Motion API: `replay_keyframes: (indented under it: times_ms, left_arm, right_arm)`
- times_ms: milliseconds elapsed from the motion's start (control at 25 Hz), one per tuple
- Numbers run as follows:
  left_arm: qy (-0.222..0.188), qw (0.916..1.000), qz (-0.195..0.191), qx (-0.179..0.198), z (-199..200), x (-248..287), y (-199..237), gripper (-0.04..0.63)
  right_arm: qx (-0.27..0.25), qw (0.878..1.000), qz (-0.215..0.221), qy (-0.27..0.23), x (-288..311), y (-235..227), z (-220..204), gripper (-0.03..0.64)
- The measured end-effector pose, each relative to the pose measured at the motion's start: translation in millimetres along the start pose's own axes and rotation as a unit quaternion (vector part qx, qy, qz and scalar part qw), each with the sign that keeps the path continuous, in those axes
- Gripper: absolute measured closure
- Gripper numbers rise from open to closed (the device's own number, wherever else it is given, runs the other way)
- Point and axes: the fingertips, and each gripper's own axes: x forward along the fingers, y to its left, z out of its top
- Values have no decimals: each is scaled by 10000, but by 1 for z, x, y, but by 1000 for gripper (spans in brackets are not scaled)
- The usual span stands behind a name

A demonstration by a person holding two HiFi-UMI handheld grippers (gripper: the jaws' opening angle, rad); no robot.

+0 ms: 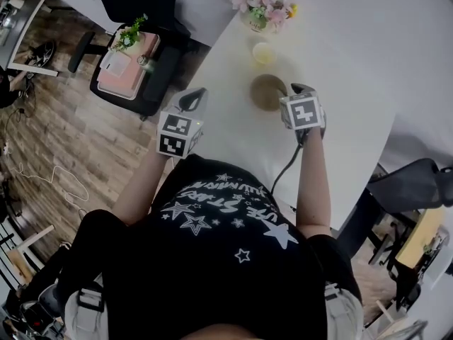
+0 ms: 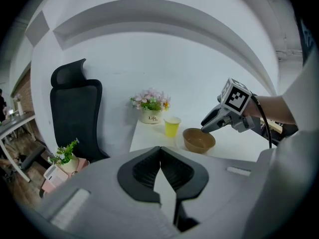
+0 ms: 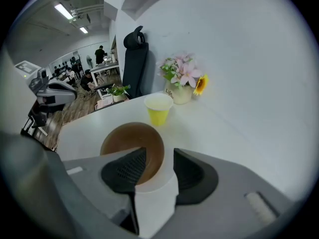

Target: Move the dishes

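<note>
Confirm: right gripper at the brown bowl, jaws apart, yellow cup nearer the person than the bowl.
Wrong on one point: the right gripper view shows the yellow cup beyond the brown bowl, toward the flower pot. The right gripper is at the bowl, jaws apart.

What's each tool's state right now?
Left tool: shut, empty.
Right tool: open, jaws astride the rim of the brown bowl.

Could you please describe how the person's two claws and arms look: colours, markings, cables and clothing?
The left claw and the right claw both have grey bodies and black ribbed pads. Each carries a white cube with black square markers. A dark cable leaves the right claw. The person wears a black T-shirt printed with white stars; its sleeves are short.
</note>
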Motion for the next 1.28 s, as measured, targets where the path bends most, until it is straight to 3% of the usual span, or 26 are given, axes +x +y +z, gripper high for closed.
replay_keyframes:
  times_ms: [360,560,960,1280]
  left_arm:
    - [114,9998,163,-101,-8,-3,-19,584]
    - [149,9996,203,-102,-10,-2,-26,584]
    - [130,9996,236,-53,-9,-1,-33,584]
    - [129,9997,196,59,0,11,-33,584]
  right_arm:
    - [401,9989,196,140,23,-6,-17,488]
    - [540,9981,240,186,26,-5,-20,555]
    - [701,9961,299,-453,4,-11,0,595]
    - [957,9933,41,-642,-14,-56,-1,595]
